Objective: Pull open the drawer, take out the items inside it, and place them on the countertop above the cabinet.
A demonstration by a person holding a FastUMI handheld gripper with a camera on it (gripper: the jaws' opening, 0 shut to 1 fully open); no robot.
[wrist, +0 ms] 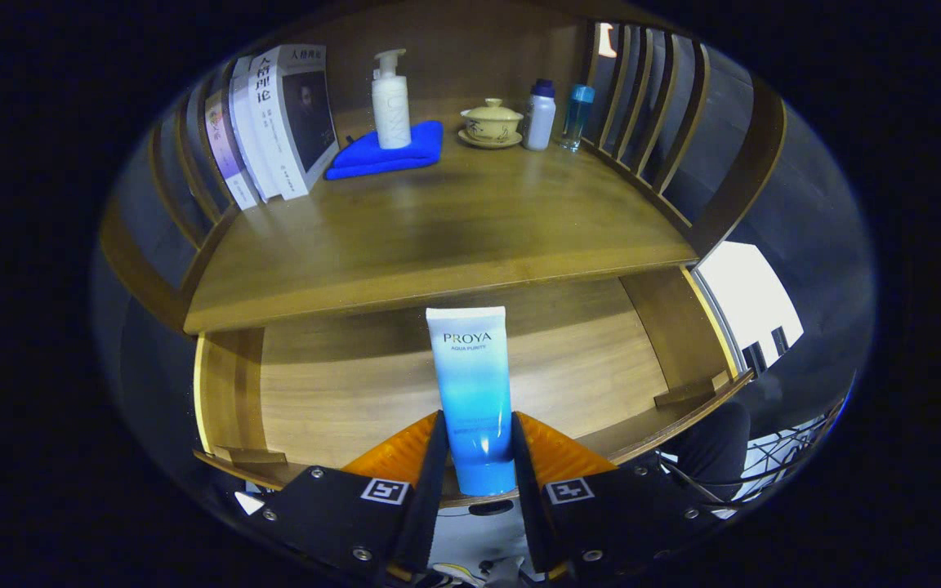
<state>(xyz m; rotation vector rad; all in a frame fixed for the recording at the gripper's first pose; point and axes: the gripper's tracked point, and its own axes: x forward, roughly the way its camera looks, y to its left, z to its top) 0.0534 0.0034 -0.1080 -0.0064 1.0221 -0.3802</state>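
Your gripper (477, 453) has both fingers pressed on the blue tube (472, 392), held upright above the open drawer (340, 392). Beyond it, on the countertop (454, 237), books (274, 122) lean at the back left corner, a pump bottle (390, 102) stands on a blue cloth (385, 155), and a lidded cup (491, 122) and two small bottles (556, 114) sit along the back edge.

Tongs (477, 445) gripping blue tube (473, 392) | hanging over open drawer (340, 384) | books (274, 122), pump bottle (390, 102) sitting on tabletop (454, 220)
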